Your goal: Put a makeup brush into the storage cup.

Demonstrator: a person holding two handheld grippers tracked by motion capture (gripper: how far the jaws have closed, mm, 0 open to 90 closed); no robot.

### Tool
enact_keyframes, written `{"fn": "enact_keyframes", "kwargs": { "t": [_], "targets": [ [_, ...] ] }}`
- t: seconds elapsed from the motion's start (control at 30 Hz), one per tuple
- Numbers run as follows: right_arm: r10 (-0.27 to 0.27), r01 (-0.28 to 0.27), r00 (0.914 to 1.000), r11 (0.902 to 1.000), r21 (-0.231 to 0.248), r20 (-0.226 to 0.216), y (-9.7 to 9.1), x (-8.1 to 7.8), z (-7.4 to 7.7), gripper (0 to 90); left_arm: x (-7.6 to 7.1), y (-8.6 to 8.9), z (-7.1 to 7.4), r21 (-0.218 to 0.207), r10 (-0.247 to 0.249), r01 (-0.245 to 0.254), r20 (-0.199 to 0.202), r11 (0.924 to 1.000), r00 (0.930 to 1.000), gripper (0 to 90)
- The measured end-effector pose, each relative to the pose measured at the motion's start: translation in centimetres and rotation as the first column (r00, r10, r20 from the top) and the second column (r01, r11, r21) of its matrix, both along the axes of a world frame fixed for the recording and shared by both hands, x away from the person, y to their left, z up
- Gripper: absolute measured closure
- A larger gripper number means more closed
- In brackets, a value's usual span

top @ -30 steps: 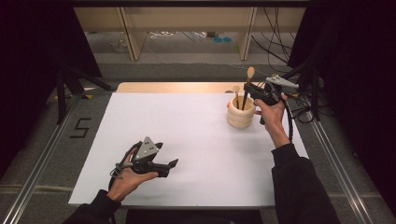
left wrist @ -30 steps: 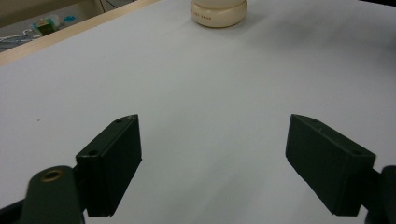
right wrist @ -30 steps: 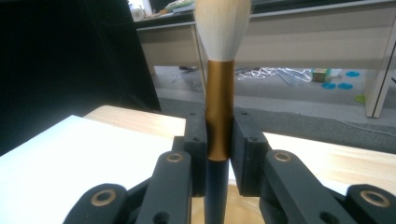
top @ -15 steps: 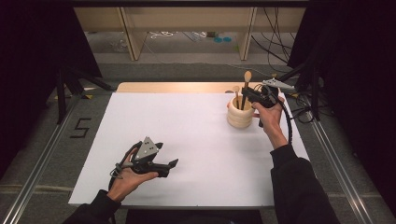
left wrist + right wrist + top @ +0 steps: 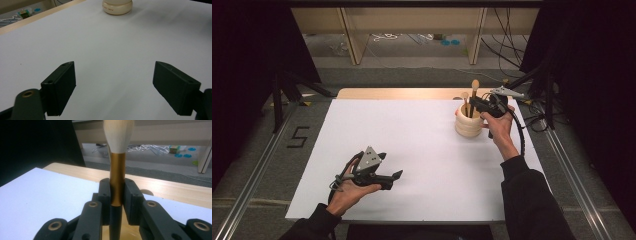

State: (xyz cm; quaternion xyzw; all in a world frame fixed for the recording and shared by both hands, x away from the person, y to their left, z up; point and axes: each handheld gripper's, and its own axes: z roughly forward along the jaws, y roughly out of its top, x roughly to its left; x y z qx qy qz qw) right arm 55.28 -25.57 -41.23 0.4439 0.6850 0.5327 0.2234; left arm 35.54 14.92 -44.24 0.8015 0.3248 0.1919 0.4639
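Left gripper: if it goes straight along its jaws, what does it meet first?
Bare white table first; the left gripper stands open. Beyond, slightly right of centre, the cream holder, though depth is unclear.

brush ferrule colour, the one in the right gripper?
Gold band under pale bristles, black handle below; the right gripper view shows it best.

R gripper (image 5: 480,105) on brush (image 5: 475,89) above holder (image 5: 468,122)
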Motion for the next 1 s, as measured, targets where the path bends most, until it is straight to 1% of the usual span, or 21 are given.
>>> {"fn": "enact_keyframes", "kwargs": {
  "t": [0.07,0.1,0.13,0.17,0.2,0.23,0.27,0.3,0.37,0.4,0.43,0.47,0.5,0.53,0.6,0.63,0.67,0.77,0.87,0.9,1.0],
  "targets": [
    [0.0,0.0,1.0,1.0,0.002,0.001,0.0,0.1,-0.2,76.9,0.0,0.0,0.0,0.0,-0.001,0.001,0.0,1.0,1.0,18.5],
    [-0.007,0.007,1.0,1.0,-0.006,-0.006,-0.1,0.0,-0.3,75.4,0.0,0.0,0.0,0.001,-0.002,0.002,0.0,1.0,1.0,18.4],
    [-0.013,0.013,0.9999,0.9999,-0.005,-0.01,-0.2,0.0,-0.3,71.6,0.0,0.0,0.0,0.001,-0.003,0.003,-0.001,1.0,1.0,18.4],
    [-0.02,0.02,0.9995,0.9998,0.006,-0.023,-0.2,0.0,-0.2,64.7,0.0,0.0,0.0,0.0,-0.003,0.003,-0.004,1.0,1.0,18.4],
    [-0.042,0.042,0.9989,0.9991,0.003,-0.022,-0.2,0.0,-0.2,59.0,0.0,0.0,0.0,0.0,-0.003,0.003,-0.004,1.0,1.0,18.4],
    [-0.05,0.05,0.9986,0.9987,-0.005,-0.013,-0.3,0.0,-0.1,56.7,0.0,0.0,0.0,0.0,-0.002,0.002,-0.004,1.0,1.0,18.4],
    [-0.053,0.053,0.9984,0.9986,0.001,-0.019,-0.3,-0.1,0.1,54.7,0.0,0.0,0.0,0.0,-0.002,0.002,-0.004,1.0,1.0,18.4],
    [-0.055,0.055,0.9985,0.9985,0.003,-0.004,-0.4,-0.1,0.2,51.8,0.0,0.0,0.0,0.001,-0.001,0.001,-0.003,1.0,1.0,18.4],
    [-0.069,0.069,0.9975,0.9976,-0.004,-0.012,-0.4,-0.2,0.4,46.9,0.0,0.0,0.0,0.0,0.0,0.0,-0.003,1.0,1.0,18.4],
    [-0.072,0.072,0.9974,0.9974,-0.007,-0.003,-0.4,-0.3,0.5,45.5,0.0,0.0,0.0,0.0,0.0,0.0,-0.002,1.0,1.0,18.4],
    [-0.074,0.074,0.9972,0.9973,0.001,-0.009,-0.4,-0.4,0.6,44.3,0.0,0.0,0.0,0.0,0.001,-0.001,-0.002,1.0,1.0,18.4],
    [-0.073,0.073,0.9972,0.9973,-0.004,-0.017,-0.4,-0.5,0.7,43.2,0.0,0.0,0.0,0.0,0.001,-0.001,-0.001,1.0,1.0,18.4],
    [-0.074,0.074,0.9972,0.9972,0.0,-0.001,-0.4,-0.5,0.7,42.1,0.1,0.1,0.0,-0.004,-0.003,0.003,-0.005,1.0,1.0,18.4],
    [-0.073,0.073,0.9973,0.9973,-0.002,-0.009,-0.5,-0.6,0.8,40.9,0.1,0.1,0.0,-0.004,-0.001,0.001,-0.004,1.0,1.0,18.4],
    [-0.077,0.077,0.997,0.997,-0.011,0.005,-0.5,-0.8,1.0,39.2,0.1,0.1,0.0,-0.006,0.001,-0.001,-0.004,1.0,1.0,18.4],
    [-0.071,0.071,0.9975,0.9975,0.001,0.01,-0.4,-0.9,1.1,38.1,0.1,0.1,0.0,-0.002,-0.002,0.002,0.0,1.0,1.0,18.4],
    [-0.075,0.075,0.9972,0.9972,-0.01,0.005,-0.4,-1.0,1.3,37.3,0.1,0.1,0.0,-0.001,-0.003,0.003,0.002,1.0,1.0,18.4],
    [-0.071,0.071,0.9975,0.9975,-0.001,0.001,-0.2,-1.6,1.6,33.9,0.1,0.1,0.1,-0.003,0.005,-0.005,0.003,1.0,1.0,18.4],
    [-0.07,0.07,0.9975,0.9972,-0.024,0.013,0.0,-2.1,1.9,31.2,0.1,0.1,0.1,-0.008,0.011,-0.011,0.003,0.9999,0.9999,18.4],
    [-0.069,0.069,0.9975,0.9975,-0.015,0.014,0.1,-2.3,2.1,30.7,0.1,0.2,0.1,-0.009,0.011,-0.011,0.003,0.9999,0.9999,18.5],
    [-0.065,0.065,0.9978,0.9977,-0.021,0.014,0.3,-2.9,2.4,29.4,0.1,0.2,0.1,-0.009,0.013,-0.013,0.004,0.9999,0.9999,18.4]
  ]
}}
